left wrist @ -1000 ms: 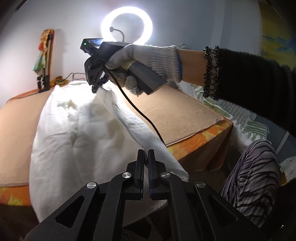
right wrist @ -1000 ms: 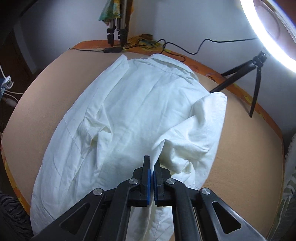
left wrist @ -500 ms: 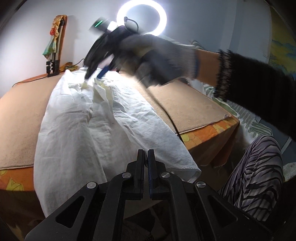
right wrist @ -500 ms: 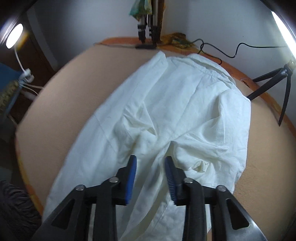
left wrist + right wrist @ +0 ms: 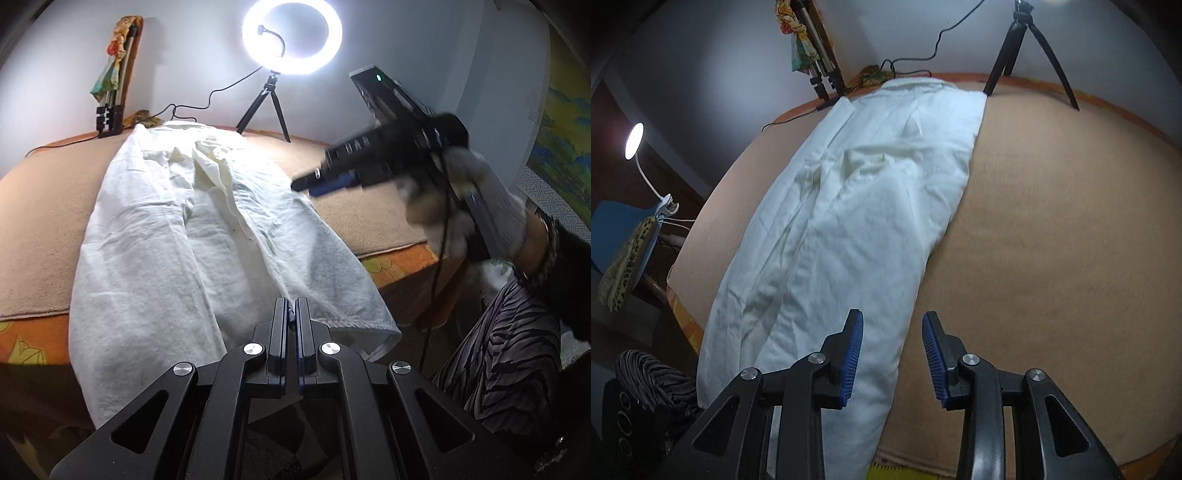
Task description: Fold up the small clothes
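the white shirt (image 5: 857,221) lies long on the tan tabletop (image 5: 1052,240); the left hand-held gripper (image 5: 291,314) is pinched together on its hem; the right hand-held gripper (image 5: 892,354) has just spread apart, holding nothing

The white woven cotton-like garment (image 5: 207,236) in the frame's centre looked matt, thin and creased. Beneath it, the tan felt-like table cover (image 5: 1052,229) at right was matt and finely napped. The left gripper (image 5: 291,314), at bottom centre, was matt black plastic with shiny round metal pivot caps. The right gripper (image 5: 892,354) carried ribbed blue rubbery pads (image 5: 854,354). At right, the person's knitted white fabric glove (image 5: 491,206) looked coarse.
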`<state>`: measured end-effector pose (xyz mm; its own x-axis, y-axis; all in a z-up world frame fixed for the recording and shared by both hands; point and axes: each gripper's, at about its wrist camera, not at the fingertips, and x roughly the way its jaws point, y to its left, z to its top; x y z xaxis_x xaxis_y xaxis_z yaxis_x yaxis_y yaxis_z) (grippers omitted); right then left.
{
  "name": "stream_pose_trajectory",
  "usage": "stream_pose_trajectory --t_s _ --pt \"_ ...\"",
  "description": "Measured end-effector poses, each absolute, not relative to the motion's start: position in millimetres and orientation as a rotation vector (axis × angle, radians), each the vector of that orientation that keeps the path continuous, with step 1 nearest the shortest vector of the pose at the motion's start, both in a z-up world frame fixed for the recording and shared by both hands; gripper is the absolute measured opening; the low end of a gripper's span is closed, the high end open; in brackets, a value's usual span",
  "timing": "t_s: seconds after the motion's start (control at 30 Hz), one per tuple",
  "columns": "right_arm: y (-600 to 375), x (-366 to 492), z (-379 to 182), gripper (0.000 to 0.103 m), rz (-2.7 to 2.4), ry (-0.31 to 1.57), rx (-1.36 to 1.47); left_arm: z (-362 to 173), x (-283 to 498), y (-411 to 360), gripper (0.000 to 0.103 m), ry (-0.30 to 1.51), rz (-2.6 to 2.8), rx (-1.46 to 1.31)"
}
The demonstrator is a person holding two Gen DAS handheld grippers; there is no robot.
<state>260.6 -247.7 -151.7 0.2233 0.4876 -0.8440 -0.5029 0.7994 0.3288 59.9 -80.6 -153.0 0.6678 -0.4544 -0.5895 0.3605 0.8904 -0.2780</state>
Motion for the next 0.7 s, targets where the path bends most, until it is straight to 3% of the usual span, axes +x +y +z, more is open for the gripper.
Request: stream_pose_trajectory --t_s 0.13,0.23,0.33,0.43,0.5,0.53,0.57,0.7 --pt "-242 238 -160 0.036 0.725 1.161 -0.034 -153 59 -82 0.002 0.704 -0.467 -0.137" --pt "-244 229 -162 0.029 0.736 1.164 -0.021 -154 60 -83 0.002 0.710 -0.469 -0.136" --pt "-252 229 -158 0.006 0.766 1.183 0.045 -154 64 -83 0.002 0.724 -0.479 -0.153" --pt "-254 218 -150 0.004 0.773 1.155 0.002 -154 63 -84 0.002 0.725 -0.480 -0.128" --pt "-255 209 -151 0.013 0.785 1.162 -0.008 -157 60 -83 0.002 0.740 -0.482 -0.132" --pt "-257 205 -153 0.029 0.805 1.180 0.011 -158 61 -81 0.002 0.749 -0.482 -0.141" --pt "-260 200 -152 0.036 0.824 1.182 0.031 -159 60 -79 0.002 0.758 -0.485 -0.150" --pt "-277 184 -149 0.038 0.826 1.178 0.090 -151 52 -69 0.002 0.771 -0.521 -0.151"
